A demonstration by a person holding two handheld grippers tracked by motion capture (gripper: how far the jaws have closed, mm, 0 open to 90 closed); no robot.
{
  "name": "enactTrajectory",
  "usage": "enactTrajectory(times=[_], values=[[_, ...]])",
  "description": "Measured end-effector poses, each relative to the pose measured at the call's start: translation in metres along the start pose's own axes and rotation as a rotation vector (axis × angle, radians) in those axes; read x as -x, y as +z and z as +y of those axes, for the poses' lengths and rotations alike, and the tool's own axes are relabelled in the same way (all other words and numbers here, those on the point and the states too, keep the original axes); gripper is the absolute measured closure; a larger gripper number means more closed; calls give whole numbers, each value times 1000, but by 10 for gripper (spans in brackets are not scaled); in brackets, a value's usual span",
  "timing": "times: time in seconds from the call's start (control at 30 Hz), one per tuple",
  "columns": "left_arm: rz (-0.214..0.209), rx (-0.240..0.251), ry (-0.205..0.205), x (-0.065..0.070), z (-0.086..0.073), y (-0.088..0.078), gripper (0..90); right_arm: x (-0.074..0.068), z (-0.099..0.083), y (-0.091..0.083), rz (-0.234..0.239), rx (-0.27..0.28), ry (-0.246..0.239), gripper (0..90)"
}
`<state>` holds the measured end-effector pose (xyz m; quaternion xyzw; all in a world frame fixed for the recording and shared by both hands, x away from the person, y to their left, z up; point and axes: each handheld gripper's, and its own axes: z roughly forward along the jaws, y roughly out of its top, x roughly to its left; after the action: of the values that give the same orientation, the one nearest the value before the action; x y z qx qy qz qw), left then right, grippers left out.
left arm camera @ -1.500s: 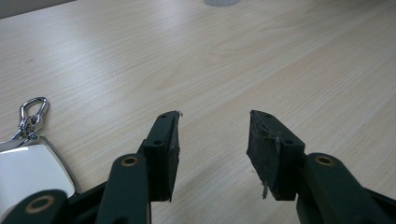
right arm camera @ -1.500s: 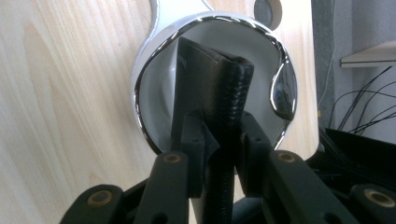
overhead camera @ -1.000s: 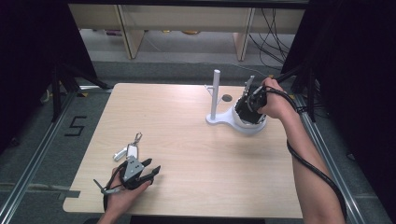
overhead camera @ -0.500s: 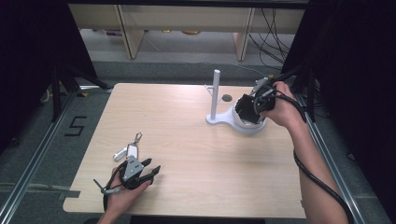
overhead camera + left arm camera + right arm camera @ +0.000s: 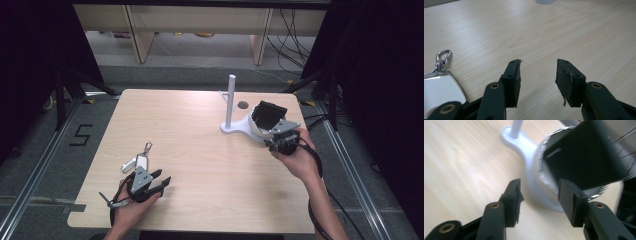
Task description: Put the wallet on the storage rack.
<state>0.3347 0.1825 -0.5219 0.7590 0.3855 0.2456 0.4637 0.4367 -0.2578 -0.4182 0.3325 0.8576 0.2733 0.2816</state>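
A white stand (image 5: 239, 128) with an upright post (image 5: 230, 97) sits at the table's far right. A black box-like thing (image 5: 268, 114) rests tilted in the stand's round dish. My right gripper (image 5: 276, 136) hovers just in front of that dish, open and holding nothing. In the right gripper view the black thing (image 5: 584, 157) lies beyond the gripper (image 5: 540, 187), right of the stand's base (image 5: 530, 170). My left gripper (image 5: 161, 183) rests open near the front left edge. A key ring with a white tag (image 5: 140, 161) lies just behind it, seen as the tag (image 5: 439, 90) beside the open gripper (image 5: 537, 65).
The light wooden table (image 5: 200, 165) has a small dark round spot (image 5: 243, 105) behind the stand. A silver carabiner (image 5: 443, 55) ends the key ring. Shelving (image 5: 200, 25) and cables (image 5: 295, 30) stand past the far edge; metal rails (image 5: 35, 170) run along both sides.
My right gripper has drawn back from the stand's dish toward the person, leaving the black thing there. The left gripper has stayed put.
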Motion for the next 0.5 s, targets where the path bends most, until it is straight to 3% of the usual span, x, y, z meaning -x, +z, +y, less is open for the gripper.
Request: enactTrajectory(times=[0.07, 0.1, 0.27, 0.5], values=[[-2, 4, 0, -1, 0, 1, 556, -11, -10, 2, -1, 37, 9, 593], [0, -2, 0, -1, 0, 1, 560, -16, -14, 4, 27, 53, 30, 600], [5, 4, -12, -3, 0, 1, 564, -38, -32, 9, 39, 87, 101, 623], [5, 8, -22, -4, 0, 0, 567, -47, -40, 8, 64, 158, 199, 611]])
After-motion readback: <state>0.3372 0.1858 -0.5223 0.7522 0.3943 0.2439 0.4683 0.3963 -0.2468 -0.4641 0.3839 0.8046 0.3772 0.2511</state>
